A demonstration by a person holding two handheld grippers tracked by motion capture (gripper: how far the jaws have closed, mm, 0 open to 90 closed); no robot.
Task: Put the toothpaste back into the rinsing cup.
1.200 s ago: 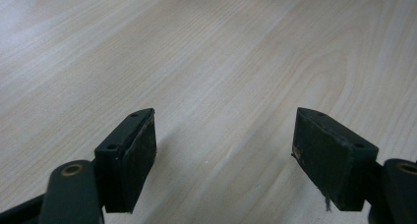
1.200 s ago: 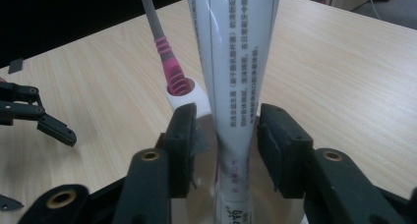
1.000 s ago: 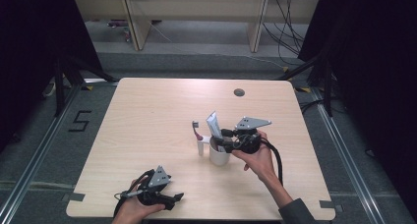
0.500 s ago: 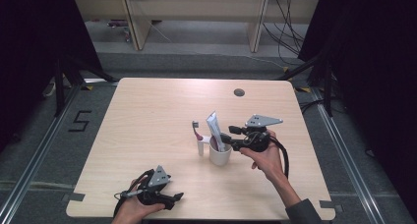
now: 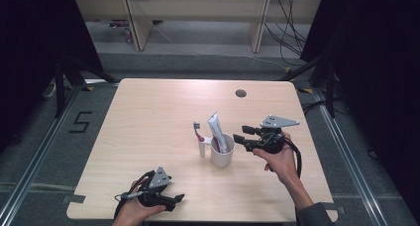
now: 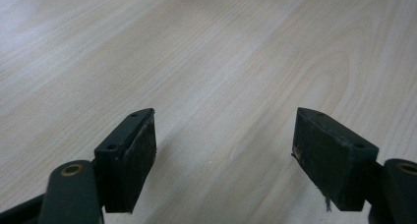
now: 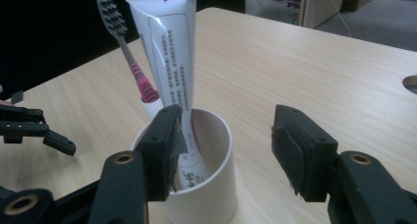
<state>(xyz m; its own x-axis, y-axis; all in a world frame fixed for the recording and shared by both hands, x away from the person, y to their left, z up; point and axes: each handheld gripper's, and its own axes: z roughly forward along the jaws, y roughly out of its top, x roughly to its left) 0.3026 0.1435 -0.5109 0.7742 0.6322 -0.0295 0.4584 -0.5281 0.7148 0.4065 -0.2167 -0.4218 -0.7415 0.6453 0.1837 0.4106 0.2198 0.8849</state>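
While the right gripper [image 7: 223,150] stood just right of the white cup [image 7: 194,184] in the lower middle of its own view, its fingers [image 7: 164,145] had just been opening and held nothing; the gap between them was empty, with the left pad in front of the cup's rim. In the high view that gripper [image 5: 241,136] sat right of centre, its tips near the cup [image 5: 221,156] but apart from it. Inside the cup a white toothpaste tube [image 7: 169,62] stood upright, leaning against the rim. Just behind the cup, at the upper left of the right gripper view, a toothbrush [image 7: 125,57] with a pink grip rose from a small white stand. The left gripper [image 5: 174,198] rested at the bottom left of the high view, its fingers [image 6: 133,157] wide apart over bare desk [image 6: 221,62], gripping nothing. Judging by this, the tube was already placed in the cup and released; what seemed left was drawing the right hand clear.
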